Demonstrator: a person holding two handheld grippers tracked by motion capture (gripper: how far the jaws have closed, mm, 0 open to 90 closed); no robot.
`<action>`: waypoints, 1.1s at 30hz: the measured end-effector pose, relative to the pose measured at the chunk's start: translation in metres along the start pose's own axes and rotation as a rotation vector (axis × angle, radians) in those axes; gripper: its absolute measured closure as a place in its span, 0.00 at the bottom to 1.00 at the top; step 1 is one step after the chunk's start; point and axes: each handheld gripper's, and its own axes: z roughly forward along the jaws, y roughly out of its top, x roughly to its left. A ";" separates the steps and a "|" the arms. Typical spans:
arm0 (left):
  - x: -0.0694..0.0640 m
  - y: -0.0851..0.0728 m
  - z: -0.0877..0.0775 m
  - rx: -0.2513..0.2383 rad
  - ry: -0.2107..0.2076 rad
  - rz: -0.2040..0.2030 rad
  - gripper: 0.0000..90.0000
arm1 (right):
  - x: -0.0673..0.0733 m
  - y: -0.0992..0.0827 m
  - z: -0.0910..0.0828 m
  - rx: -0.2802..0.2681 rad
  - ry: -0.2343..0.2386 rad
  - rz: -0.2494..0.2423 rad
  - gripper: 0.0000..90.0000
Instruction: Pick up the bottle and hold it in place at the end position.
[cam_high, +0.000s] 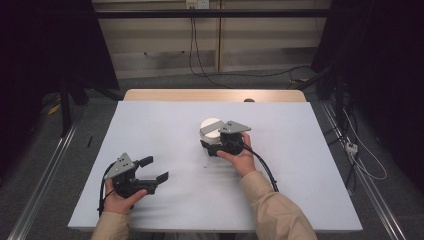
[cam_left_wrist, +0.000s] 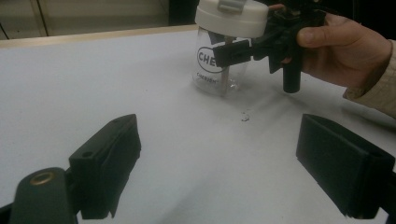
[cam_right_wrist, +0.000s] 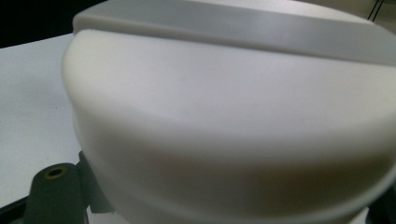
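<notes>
A: Far left first: left gripper (cam_high: 152, 169) low on the white table (cam_high: 165, 125), near the person's edge, jaws spread wide, nothing between them but bare tabletop

B: And from the left gripper view?

A: Both black pads (cam_left_wrist: 109, 158) apart at the bottom corners, open surface in the gap. Ahead of them and up to the right, well apart: a clear jar (cam_left_wrist: 217, 70) with a white lid (cam_left_wrist: 232, 16), standing upright, dark lettering on the glass

B: Anything between that gripper and the jar?

A: A tiny pale speck (cam_left_wrist: 244, 117) on the table, nearer the jar than the pads

B: Moving right, then

A: Right gripper (cam_high: 212, 142) past the table's middle, held in the right hand (cam_high: 241, 157), pressed in on the jar just under the lid. One black finger across the front of the glass, seen from the left gripper view. Jar at the jaw tips, on the side away from the hand, base down on the table

B: Right gripper view?

A: Lid rim (cam_right_wrist: 224, 121) huge and blurred straight ahead, hard against the camera; one jaw base at lower left, tucked beside the lid's underside. Grip tight, pinching the jar
</notes>
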 end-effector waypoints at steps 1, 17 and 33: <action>0.000 0.000 0.000 0.000 0.000 -0.004 0.15 | 0.000 0.000 0.000 0.000 -0.001 -0.002 0.21; -0.001 0.001 0.003 0.003 -0.010 -0.007 0.16 | 0.005 0.003 -0.007 0.036 -0.063 0.017 0.15; -0.001 0.001 0.000 -0.005 -0.016 -0.014 0.15 | 0.010 0.001 -0.014 0.054 -0.086 0.027 0.20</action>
